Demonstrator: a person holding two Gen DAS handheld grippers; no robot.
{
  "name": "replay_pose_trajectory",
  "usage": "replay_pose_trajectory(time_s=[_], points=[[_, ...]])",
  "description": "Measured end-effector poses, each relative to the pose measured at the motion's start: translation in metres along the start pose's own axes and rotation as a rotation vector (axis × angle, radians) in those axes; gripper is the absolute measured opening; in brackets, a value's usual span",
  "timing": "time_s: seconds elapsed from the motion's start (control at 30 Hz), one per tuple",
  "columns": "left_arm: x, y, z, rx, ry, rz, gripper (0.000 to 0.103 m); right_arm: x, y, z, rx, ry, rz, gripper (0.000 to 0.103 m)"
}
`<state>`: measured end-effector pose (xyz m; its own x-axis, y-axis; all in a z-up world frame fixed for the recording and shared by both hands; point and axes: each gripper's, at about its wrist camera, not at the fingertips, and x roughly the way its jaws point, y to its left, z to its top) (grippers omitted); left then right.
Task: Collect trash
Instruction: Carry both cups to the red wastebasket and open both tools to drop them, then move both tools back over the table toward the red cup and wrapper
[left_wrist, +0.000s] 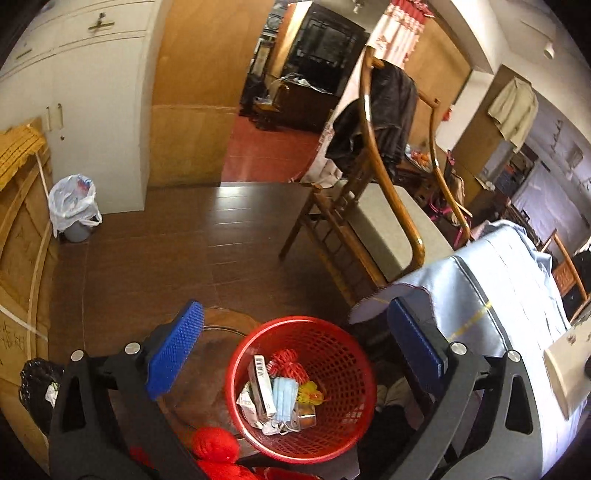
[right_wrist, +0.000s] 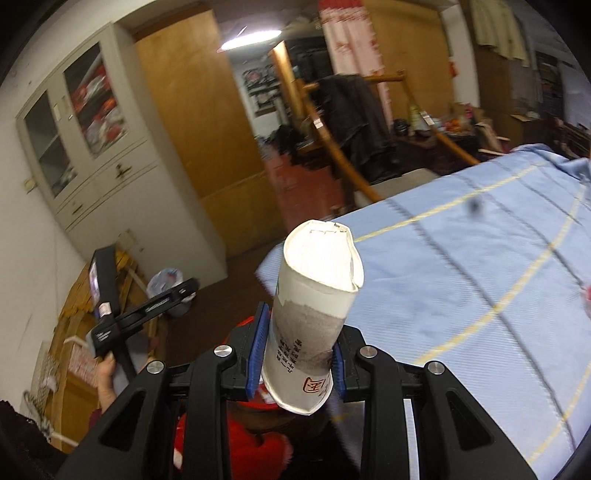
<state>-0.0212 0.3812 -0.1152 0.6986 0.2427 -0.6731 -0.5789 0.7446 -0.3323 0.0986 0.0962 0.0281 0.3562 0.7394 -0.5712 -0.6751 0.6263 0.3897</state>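
Only the right wrist view shows the right gripper (right_wrist: 297, 360) clamping a crumpled white paper cup (right_wrist: 312, 314) with printed characters, while the left wrist view shows the left gripper (left_wrist: 299, 350) spread wide above a red plastic mesh basket (left_wrist: 343, 354) holding litter beside the blue bedsheet (left_wrist: 509, 295).

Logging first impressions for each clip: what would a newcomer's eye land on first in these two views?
In the right wrist view, the rolled white paper tube with printed characters dominates, clamped between the right gripper's blue pads and standing up before the pale blue checked bedsheet. In the left wrist view, the red plastic mesh basket sits between the open left gripper's fingers, holding a blue face mask and other scraps.
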Motion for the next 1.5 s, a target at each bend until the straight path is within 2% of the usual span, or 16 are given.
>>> replay_pose_trajectory(time_s=[0.37, 0.4, 0.43, 0.47, 0.57, 0.97, 1.27, 1.5], points=[[0.016, 0.03, 0.005, -0.053, 0.031, 0.051, 0.096, 0.087, 0.066, 0.015, -0.114, 0.142, 0.098, 0.031], [0.017, 0.034, 0.005, -0.061, 0.036, 0.048, 0.096, 0.094, 0.069, 0.015, -0.12, 0.156, 0.105, 0.033], [0.019, 0.038, 0.005, -0.073, 0.041, 0.044, 0.096, 0.101, 0.071, 0.016, -0.121, 0.171, 0.105, 0.043], [0.02, 0.041, 0.005, -0.083, 0.046, 0.041, 0.096, 0.105, 0.072, 0.017, -0.116, 0.175, 0.099, 0.048], [0.022, 0.046, 0.005, -0.092, 0.05, 0.04, 0.096, 0.111, 0.071, 0.017, -0.104, 0.183, 0.105, 0.048], [0.01, 0.021, 0.003, -0.029, 0.036, -0.003, 0.096, 0.08, 0.048, 0.011, -0.056, 0.12, 0.055, 0.05], [-0.021, -0.018, -0.001, 0.066, -0.015, -0.07, 0.096, 0.022, 0.028, 0.0, -0.012, 0.008, 0.009, 0.055], [-0.051, -0.065, -0.015, 0.202, -0.059, -0.12, 0.096, -0.026, 0.009, -0.013, 0.025, -0.071, -0.028, 0.062]])
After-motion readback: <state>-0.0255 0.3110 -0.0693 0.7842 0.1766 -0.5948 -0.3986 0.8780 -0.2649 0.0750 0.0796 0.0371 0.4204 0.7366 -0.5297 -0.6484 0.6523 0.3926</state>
